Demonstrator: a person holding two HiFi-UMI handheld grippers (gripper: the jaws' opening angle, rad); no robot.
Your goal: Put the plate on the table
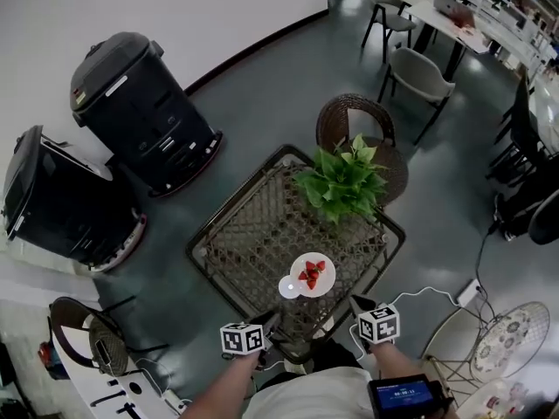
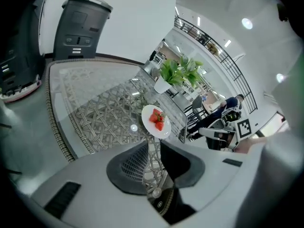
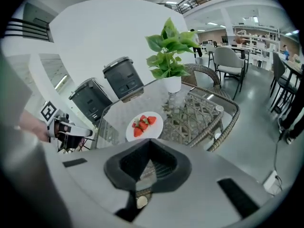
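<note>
- Closest in, the left gripper has its jaws released: a narrow gap stands between them, with only the wicker weave showing through it.
- Beside it, the right gripper is clenched, its tips meeting with nothing between them.
- In the head view, both grippers hang at the near corner of the surface, apart from everything on it.
- That surface is a glass top over a square wicker frame, standing on a grey floor.
- Two black machines stand on the floor to its left, one just beside the other.
- A round wicker chair stands just behind the far side of the surface.
- A leafy green plant in a white pot stands upright on the far part of the surface.
- The white plate lies flat on the near half of the surface. It is ahead of the two grippers and roughly between them, well apart from the plant.
- A few red strawberries lie together in the middle of the plate.
</note>
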